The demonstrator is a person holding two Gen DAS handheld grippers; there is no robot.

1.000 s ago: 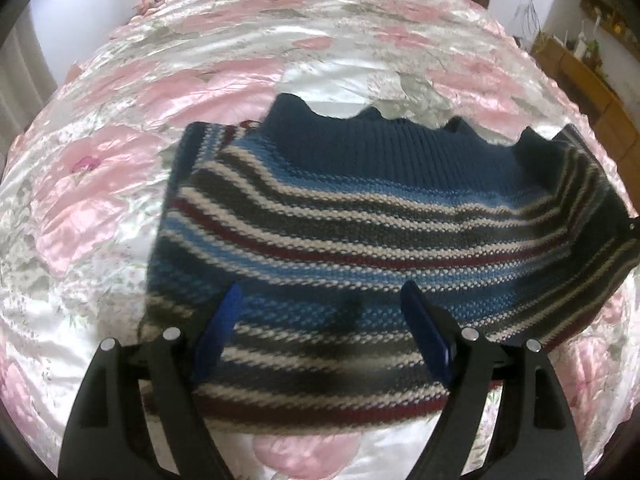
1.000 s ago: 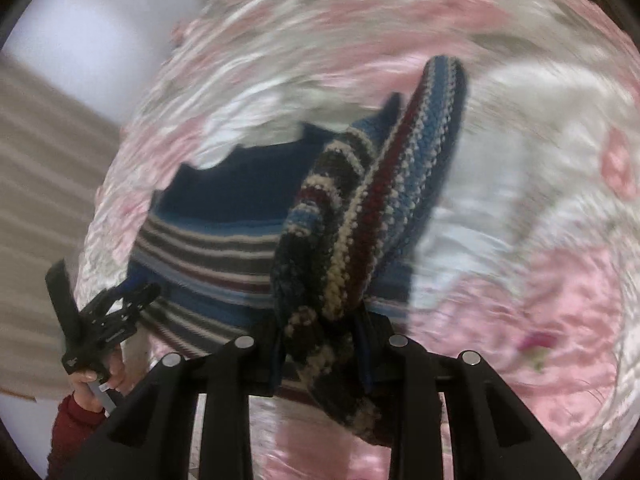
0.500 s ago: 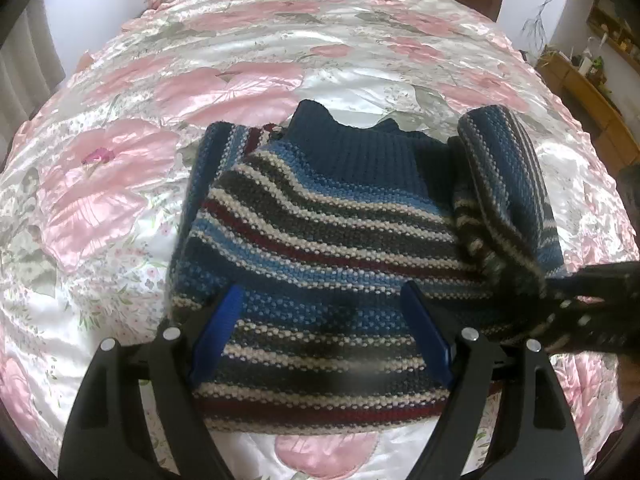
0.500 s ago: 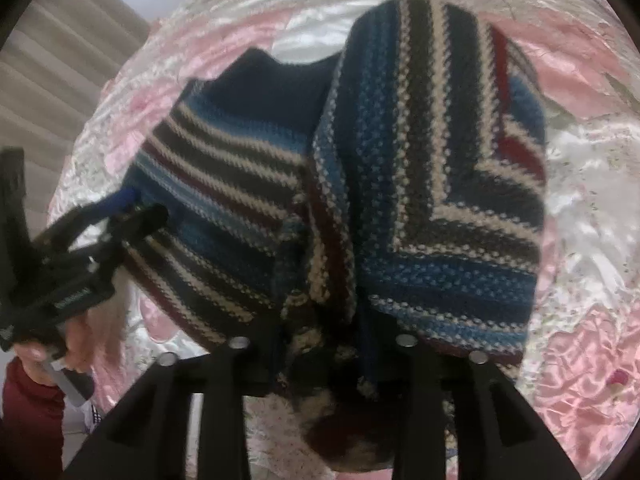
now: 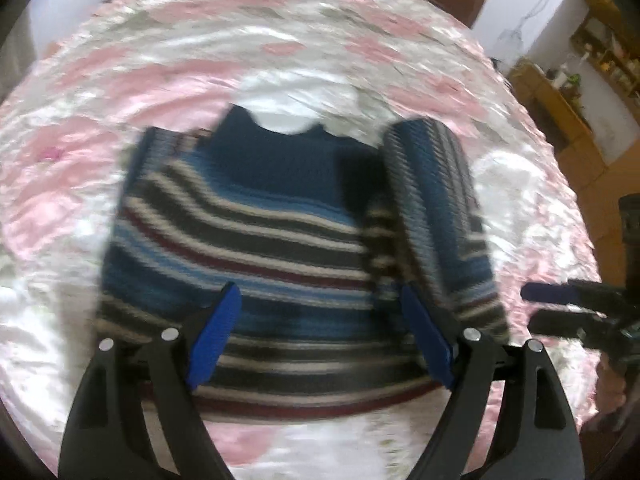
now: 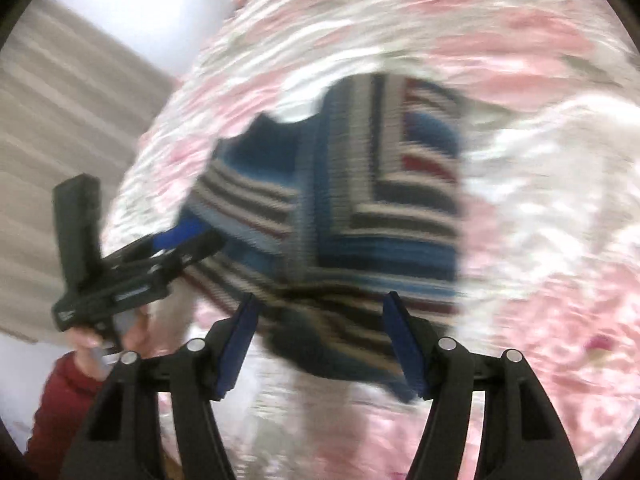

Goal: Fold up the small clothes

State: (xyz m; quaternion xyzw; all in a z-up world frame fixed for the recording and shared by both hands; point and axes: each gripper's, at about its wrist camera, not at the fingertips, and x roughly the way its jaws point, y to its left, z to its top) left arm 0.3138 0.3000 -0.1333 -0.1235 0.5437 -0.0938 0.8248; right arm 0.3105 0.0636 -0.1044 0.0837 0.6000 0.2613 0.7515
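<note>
The right tool (image 6: 318, 346) has let go: its blue pads now stand wide and empty, where a moment ago they pinched the sleeve (image 6: 384, 184). That sleeve lies folded inward across the striped sweater (image 5: 240, 248), which rests flat on the floral bed (image 5: 280, 40). The left tool (image 5: 320, 336) hovers wide over the hem, gripping nothing. 1 side fold looks done; the other side likely remains.
</note>
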